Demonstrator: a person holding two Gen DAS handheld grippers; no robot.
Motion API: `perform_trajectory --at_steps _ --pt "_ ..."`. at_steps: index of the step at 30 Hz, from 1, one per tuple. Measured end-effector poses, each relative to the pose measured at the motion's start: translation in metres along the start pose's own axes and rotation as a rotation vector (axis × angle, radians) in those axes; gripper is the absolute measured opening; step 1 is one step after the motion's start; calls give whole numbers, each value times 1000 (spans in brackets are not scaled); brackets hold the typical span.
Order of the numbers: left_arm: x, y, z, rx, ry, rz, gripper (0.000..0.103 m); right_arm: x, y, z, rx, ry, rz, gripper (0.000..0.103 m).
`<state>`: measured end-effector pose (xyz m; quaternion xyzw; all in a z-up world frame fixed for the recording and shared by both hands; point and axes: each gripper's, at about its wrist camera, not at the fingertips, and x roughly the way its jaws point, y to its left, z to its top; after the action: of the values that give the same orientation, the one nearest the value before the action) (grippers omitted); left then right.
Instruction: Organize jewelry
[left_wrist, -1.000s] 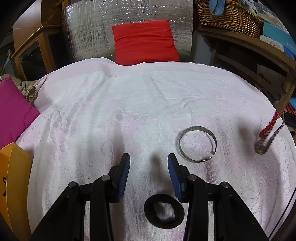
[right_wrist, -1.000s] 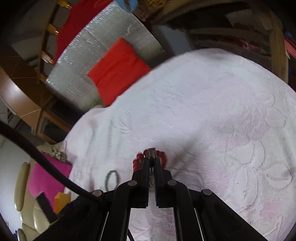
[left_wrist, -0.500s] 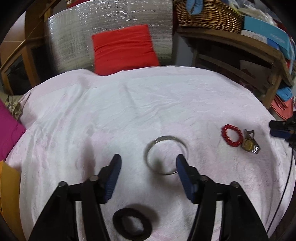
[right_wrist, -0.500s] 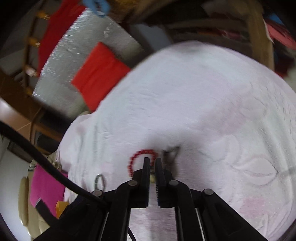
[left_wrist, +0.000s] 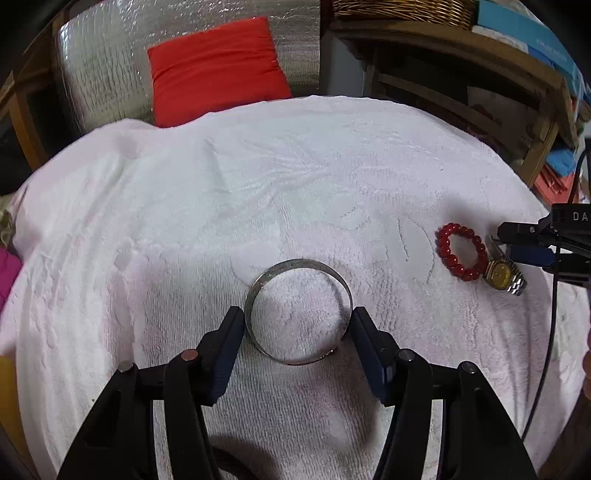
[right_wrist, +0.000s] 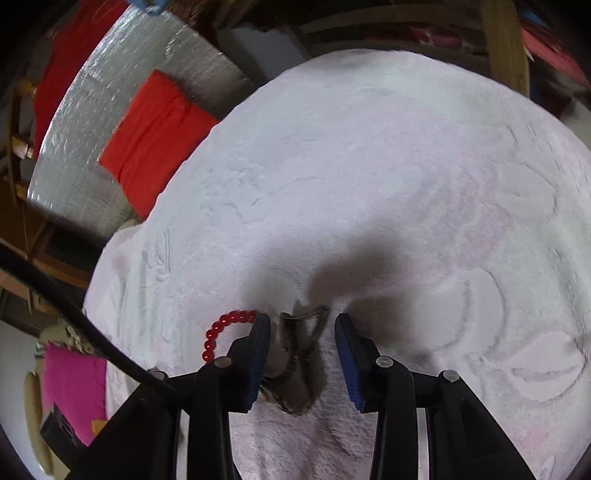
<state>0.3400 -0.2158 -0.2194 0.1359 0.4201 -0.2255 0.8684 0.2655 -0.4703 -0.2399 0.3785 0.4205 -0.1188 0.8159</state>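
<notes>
A silver bangle (left_wrist: 299, 312) lies flat on the white towel (left_wrist: 295, 184). My left gripper (left_wrist: 297, 321) straddles it with a blue pad close against each side; its jaws are closing and show no squeeze on the ring. At the right lie a red bead bracelet (left_wrist: 461, 251) and a gold-faced watch (left_wrist: 500, 272). My right gripper (left_wrist: 508, 243) hovers at the watch. In the right wrist view the right gripper (right_wrist: 303, 321) is opening; the watch (right_wrist: 295, 354) lies loose between its fingers, and the bracelet (right_wrist: 221, 328) curves out past the left finger.
A red cushion (left_wrist: 218, 66) leans on a silver foil mat (left_wrist: 103, 74) behind the table. A wooden shelf (left_wrist: 461, 48) with a wicker basket (left_wrist: 399, 11) stands at the back right. A magenta cushion (right_wrist: 72, 391) sits off the left edge. A black cable (left_wrist: 550, 332) hangs at the right.
My left gripper moved right from the black ring to straddle the bangle and widened. My right gripper lowered the bracelet and watch onto the towel and opened off them.
</notes>
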Motion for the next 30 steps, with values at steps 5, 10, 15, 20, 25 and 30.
perform_trajectory --at_steps 5,10,15,20,25,30 --pt "-1 -2 -2 21 -14 6 60 12 18 -10 -98 -20 -107 23" --pt "-8 11 -4 -21 -20 -55 59 3 18 -12 -112 -66 -136 6" --pt "-27 34 0 -65 -72 -96 59 -16 18 -9 -96 -114 -81 5" --pt "-46 60 0 -117 -112 -97 59 -27 13 -5 -76 -108 -24 5" --pt "-54 74 -1 -149 -135 -61 60 -23 1 -5 -15 -47 -11 7" --pt "-52 68 -3 -126 -126 -41 60 -8 4 -9 -23 25 -37 22"
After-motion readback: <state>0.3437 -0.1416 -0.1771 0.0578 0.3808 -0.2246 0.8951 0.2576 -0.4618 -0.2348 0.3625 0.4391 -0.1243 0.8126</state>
